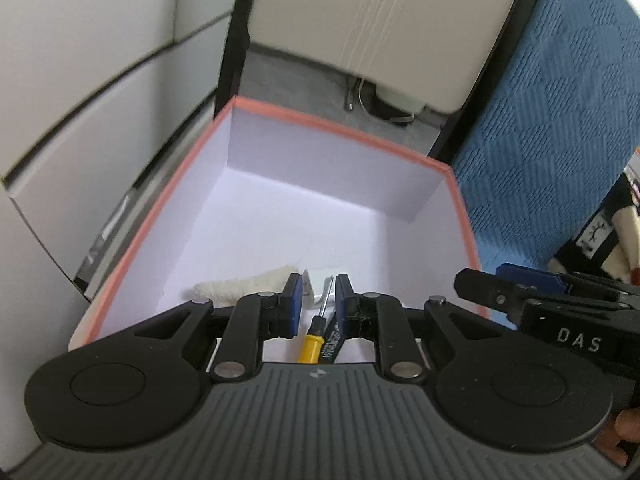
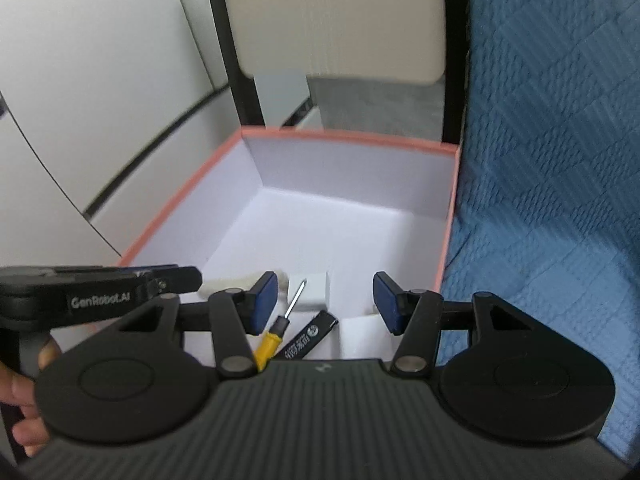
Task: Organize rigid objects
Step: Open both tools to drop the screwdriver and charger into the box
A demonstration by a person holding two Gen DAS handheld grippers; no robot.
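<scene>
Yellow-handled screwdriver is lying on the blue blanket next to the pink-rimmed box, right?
Not quite. The yellow-handled screwdriver lies inside the pink-rimmed box, on its white floor beside a black tag, not on the blue blanket. The right wrist view shows it.

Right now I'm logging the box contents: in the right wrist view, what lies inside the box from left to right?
Cream fluffy piece → yellow-handled screwdriver → black strap with white lettering → white block, all in the pink-rimmed box.
</scene>
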